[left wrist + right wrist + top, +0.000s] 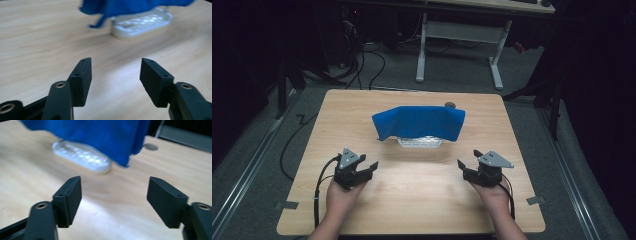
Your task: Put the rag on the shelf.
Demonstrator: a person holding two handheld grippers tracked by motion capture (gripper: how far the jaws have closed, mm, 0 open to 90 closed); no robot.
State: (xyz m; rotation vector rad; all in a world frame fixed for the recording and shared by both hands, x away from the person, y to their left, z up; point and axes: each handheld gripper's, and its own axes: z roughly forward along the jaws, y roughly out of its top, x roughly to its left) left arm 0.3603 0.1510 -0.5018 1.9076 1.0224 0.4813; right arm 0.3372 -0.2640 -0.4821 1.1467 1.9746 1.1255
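Note:
A blue cloth (419, 122) hangs draped over a pale, clear plastic rack (420, 142) near the middle of the wooden table (412, 200). The cloth (130, 6) and the rack's gridded base (141, 23) lie ahead of the left gripper. In the right gripper view the cloth (100, 135) covers most of the rack (82, 157). My left gripper (368, 169) rests low at the front left, open, nothing between its jaws. At the front right my right gripper (468, 159) is open and empty too. Both point inward, apart from the cloth.
A small dark round hole or cap (450, 105) sits on the table just behind the cloth. White desk legs (421, 50) and cables lie on the floor beyond the table. Bare wood lies between the two grippers.

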